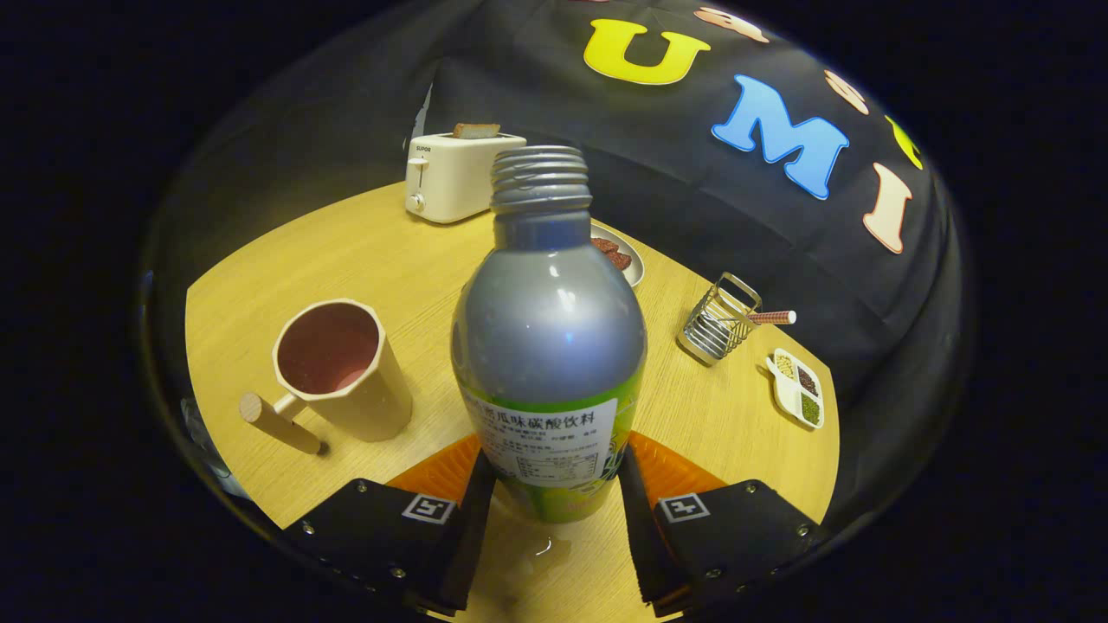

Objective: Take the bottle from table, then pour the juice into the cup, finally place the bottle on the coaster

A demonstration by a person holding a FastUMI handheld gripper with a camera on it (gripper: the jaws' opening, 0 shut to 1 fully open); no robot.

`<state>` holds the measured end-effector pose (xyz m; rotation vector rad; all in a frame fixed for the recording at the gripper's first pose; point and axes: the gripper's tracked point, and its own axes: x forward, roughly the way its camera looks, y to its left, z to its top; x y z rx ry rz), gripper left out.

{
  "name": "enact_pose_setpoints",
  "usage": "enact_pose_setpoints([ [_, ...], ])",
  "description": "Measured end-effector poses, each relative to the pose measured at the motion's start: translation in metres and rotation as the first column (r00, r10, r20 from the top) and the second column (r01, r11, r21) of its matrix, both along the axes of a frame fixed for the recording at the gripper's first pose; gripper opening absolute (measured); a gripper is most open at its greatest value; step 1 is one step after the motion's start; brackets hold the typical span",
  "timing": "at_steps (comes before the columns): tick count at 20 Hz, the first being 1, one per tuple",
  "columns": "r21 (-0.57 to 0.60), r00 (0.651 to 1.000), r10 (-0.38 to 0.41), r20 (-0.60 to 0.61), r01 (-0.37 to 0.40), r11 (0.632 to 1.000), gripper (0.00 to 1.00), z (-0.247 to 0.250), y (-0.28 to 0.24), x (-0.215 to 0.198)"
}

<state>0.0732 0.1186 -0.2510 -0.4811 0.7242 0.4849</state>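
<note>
The gripper (554, 484) is clamped on the bottle (549, 346), with both fingers pressing against the lower part of its body, one on each side of the labelled band. The bottle stands upright between the fingers, its silver-grey shoulder and neck rising toward the far side of the scene and its threaded mouth (540, 177) uncapped. Its green base sits low between the fingers, just over the wooden counter (407, 260); whether it touches the surface or is lifted slightly cannot be told. A flat orange piece (684, 472) shows on the counter behind the bottle, peeking out on both sides just ahead of the fingers.

To the left of the bottle, near it but apart, stands the cup (342, 368), a beige mug with a dark reddish inside and a round wooden handle pointing left and toward the near side. Beyond the bottle, at the far edge of the counter, sits a cream toaster (459, 173) with a slice of bread (476, 131) standing in its slot. Just right of the bottle's neck, partly hidden behind it, lies a small plate (630, 260) with brown pieces on it. Farther right stands a wire rack (717, 329) holding a striped stick (772, 317), and beside it, near the right edge of the counter, a white divided dish (798, 388) of grains or beans.
</note>
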Motion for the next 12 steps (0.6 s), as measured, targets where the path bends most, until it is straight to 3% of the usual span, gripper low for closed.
enact_pose_setpoints([
  [6, 0.129, 0.999, -0.053, -0.001, 0.053, 0.990, 0.71, -0.009, 0.008, 0.026],
  [12, 0.294, 0.992, -0.127, 0.004, 0.120, 0.948, 0.70, -0.003, 0.014, 0.059],
])
